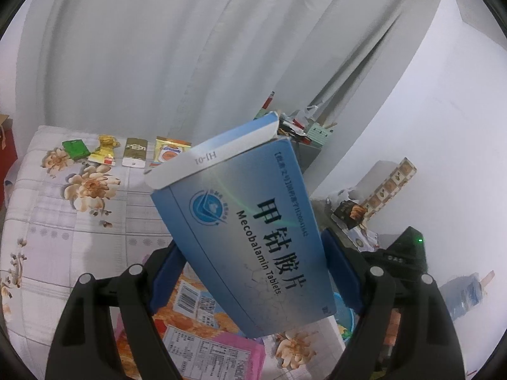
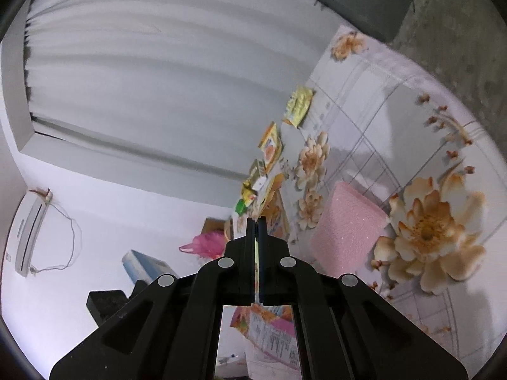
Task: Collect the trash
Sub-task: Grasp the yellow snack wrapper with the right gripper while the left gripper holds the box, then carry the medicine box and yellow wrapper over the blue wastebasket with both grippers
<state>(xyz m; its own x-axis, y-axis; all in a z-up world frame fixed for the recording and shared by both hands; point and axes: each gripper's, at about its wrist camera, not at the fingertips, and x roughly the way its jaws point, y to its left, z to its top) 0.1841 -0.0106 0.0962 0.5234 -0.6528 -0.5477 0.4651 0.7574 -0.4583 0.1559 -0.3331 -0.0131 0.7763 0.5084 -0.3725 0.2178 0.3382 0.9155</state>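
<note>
My left gripper is shut on a blue Mecobalamin tablet box with its end flap open, held up above the floral bed cover. Below the box lies an orange and pink snack bag. My right gripper is shut on the thin edge of that orange and pink snack bag, which hangs below the fingers. Several small wrappers lie in a row at the far edge of the bed; they also show in the right wrist view. The blue box and left gripper show faintly in the right wrist view.
White curtains hang behind the bed. A cluttered grey stand is at the bed's far right corner. A pink foam block lies on the floral cover. A pink bag and an air conditioner are by the wall.
</note>
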